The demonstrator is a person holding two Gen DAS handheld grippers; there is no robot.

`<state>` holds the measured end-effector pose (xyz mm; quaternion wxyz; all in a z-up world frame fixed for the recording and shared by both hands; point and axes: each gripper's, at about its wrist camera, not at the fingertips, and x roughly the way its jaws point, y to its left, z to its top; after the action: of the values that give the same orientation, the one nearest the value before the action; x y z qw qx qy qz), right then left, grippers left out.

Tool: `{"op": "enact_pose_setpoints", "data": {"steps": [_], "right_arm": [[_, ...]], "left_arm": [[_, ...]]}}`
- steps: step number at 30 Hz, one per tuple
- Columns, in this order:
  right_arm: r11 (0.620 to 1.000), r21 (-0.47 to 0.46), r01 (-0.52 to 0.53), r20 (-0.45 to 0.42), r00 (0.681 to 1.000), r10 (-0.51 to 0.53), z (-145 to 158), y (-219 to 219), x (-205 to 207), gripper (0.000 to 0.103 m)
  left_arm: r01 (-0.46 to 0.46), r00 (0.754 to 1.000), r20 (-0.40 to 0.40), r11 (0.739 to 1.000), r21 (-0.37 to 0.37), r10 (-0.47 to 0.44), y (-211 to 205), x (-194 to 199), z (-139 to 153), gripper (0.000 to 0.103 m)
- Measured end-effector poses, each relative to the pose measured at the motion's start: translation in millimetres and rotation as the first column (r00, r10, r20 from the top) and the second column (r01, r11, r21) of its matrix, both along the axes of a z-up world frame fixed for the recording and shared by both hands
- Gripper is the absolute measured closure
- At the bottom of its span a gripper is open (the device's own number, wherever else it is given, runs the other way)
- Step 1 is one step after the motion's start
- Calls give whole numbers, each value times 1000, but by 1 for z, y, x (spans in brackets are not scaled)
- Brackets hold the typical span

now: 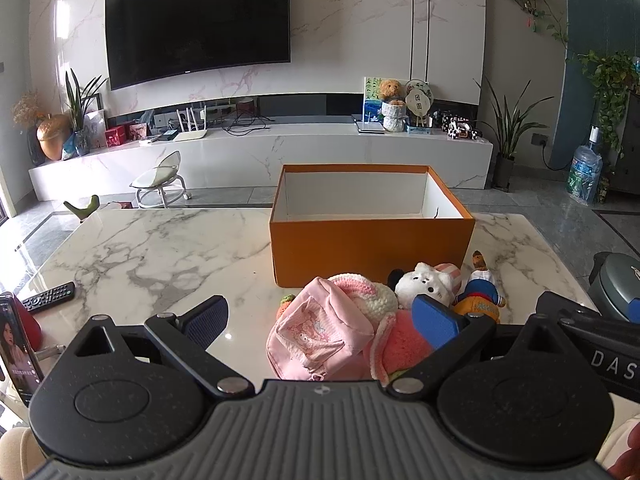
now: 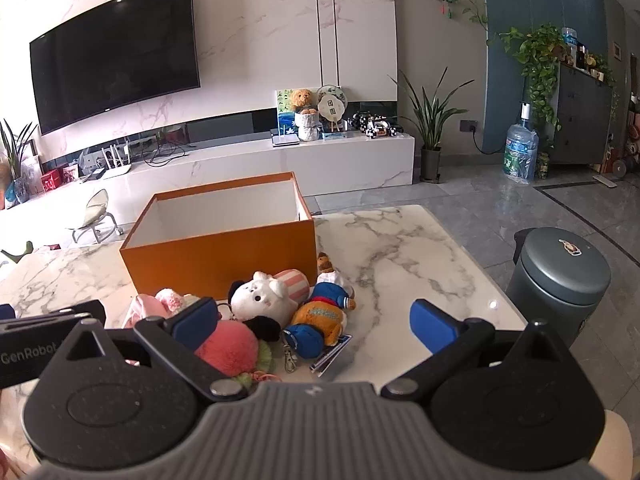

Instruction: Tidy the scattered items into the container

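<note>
A heap of soft toys, a pink pouch, a white plush and an orange-and-blue doll among them, lies bunched on the marble worktop just ahead of both tools, close enough to be picked off one at a time. Beyond the heap, touching it or nearly so, the orange box stands open and apparently empty, its mouth up to receive them. The left tool and right tool hover with jaws spread wide, gripping nothing, angled down toward the pile. A grey lidded bin stands to the right tool's right.
</note>
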<state>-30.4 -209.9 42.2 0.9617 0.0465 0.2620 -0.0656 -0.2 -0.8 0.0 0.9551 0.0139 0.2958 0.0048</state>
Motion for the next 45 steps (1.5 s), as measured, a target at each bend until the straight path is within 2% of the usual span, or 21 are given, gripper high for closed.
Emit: {"op": "enact_pose_setpoints", "data": {"steps": [6, 9, 13, 45], "right_arm": [[1000, -16, 13, -3, 1000, -13, -1, 7, 5, 0], [1000, -9, 4, -7, 1000, -4, -3, 10, 7, 0], [1000, -1, -3, 10, 1000, 3, 2, 4, -3, 0], [1000, -5, -8, 19, 1000, 8, 3, 4, -14, 0]], "left_arm": [[-8, 1000, -9, 1000, 13, 8, -8, 4, 2, 0], [-6, 1000, 13, 999, -34, 7, 0, 0, 2, 0], [-7, 1000, 20, 998, -57, 8, 3, -3, 2, 0], [-17, 1000, 21, 999, -28, 18, 1, -10, 5, 0]]}}
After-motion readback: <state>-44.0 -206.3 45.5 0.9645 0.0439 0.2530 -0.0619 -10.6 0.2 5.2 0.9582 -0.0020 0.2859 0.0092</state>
